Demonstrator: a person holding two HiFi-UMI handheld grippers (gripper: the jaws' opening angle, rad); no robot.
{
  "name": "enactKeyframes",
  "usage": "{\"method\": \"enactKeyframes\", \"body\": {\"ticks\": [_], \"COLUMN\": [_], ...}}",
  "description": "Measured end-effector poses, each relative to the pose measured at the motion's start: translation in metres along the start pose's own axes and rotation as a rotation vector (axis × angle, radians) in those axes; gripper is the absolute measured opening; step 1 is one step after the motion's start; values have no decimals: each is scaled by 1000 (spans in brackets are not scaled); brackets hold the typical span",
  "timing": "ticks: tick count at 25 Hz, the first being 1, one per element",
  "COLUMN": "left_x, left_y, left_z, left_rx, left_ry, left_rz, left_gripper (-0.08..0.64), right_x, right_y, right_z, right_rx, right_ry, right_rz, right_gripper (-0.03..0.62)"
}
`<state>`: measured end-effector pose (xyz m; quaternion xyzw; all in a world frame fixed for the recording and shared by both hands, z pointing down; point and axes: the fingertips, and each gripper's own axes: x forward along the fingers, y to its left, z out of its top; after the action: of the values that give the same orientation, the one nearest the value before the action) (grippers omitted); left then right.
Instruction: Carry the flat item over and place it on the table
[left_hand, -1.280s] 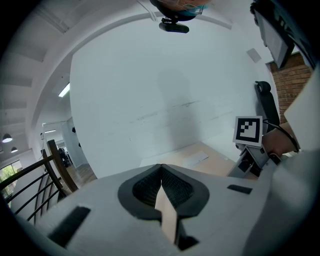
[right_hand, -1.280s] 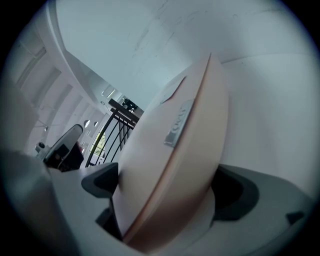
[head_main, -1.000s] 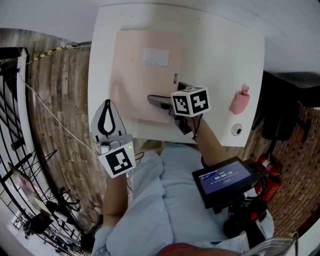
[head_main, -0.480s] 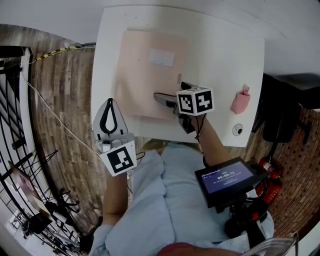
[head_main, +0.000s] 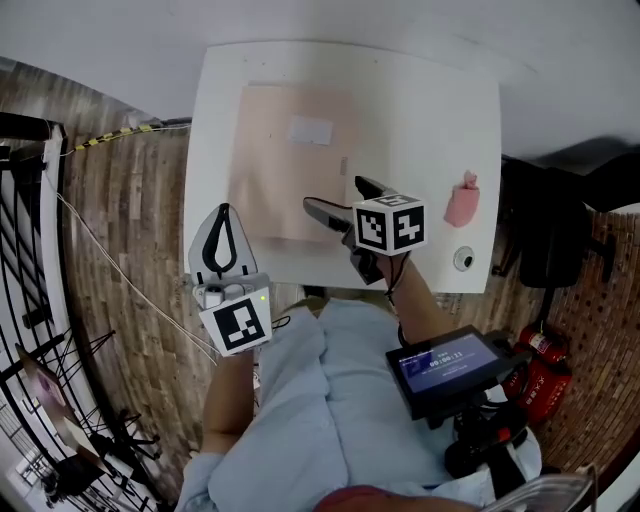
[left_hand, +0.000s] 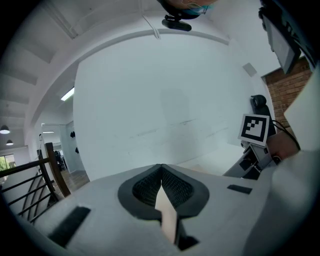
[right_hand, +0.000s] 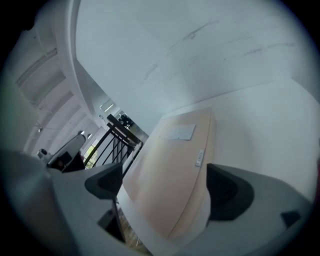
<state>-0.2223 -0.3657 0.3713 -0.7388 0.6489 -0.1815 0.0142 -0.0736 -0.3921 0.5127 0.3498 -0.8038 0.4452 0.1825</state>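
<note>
Item lay flat on bench, on its left half, near edge close to the bench front. Right tool hung over the item's near right corner, jaws wide apart though they had just been closing a touch. Its pads pressed nothing; the item showed between them but lower down, untouched. Left tool was closed on nothing, off the bench's front left corner. Judged: placing done, release stage. Next move called for backing the right tool clear without snagging the item's edge.
</note>
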Motion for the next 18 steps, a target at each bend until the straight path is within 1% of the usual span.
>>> {"method": "enactKeyframes", "body": {"ticks": [1, 2, 4, 6, 7, 9, 10, 12, 13, 15, 16, 18], "left_x": [-1, -1, 0, 1, -1, -6, -7, -9, -10, -12, -14, -18], "left_y": [-2, -3, -4, -2, -2, -5, -7, -11, -12, -17, -20, -26], "left_z": [5, 12, 30, 52, 63, 84, 94, 111, 118, 130, 135, 145], "left_rx": [-16, -35, -84, -128, -142, -146, -140, -128, -124, -120, -119, -119], "left_ry": [-13, -30, -89, -164, -193, -244, -269, -314, -333, -364, -378, -405], "left_rz": [-9, -20, -44, -70, -83, -102, -110, -126, -135, -157, -170, -194], "left_gripper": [9, 9, 9, 9, 9, 9, 9, 9, 9, 9, 9, 9], "right_x": [-9, -19, -42, -66, -79, -107, -121, -149, -161, -182, -190, -204], "right_y": [5, 11, 25, 43, 51, 65, 71, 79, 82, 87, 89, 92], "right_z": [6, 14, 34, 55, 64, 78, 85, 96, 101, 106, 106, 106], "right_rx": [-8, -23, -75, -157, -209, -324, -378, -462, -488, -508, -509, -523], "right_ry": [-40, -88, -204, -325, -381, -489, -546, -657, -707, -783, -809, -843], "right_rz": [-5, -12, -31, -58, -83, -154, -194, -266, -294, -326, -334, -353], "right_gripper": [520, 499, 411, 306, 274, 206, 185, 125, 90, 25, 6, 6]}}
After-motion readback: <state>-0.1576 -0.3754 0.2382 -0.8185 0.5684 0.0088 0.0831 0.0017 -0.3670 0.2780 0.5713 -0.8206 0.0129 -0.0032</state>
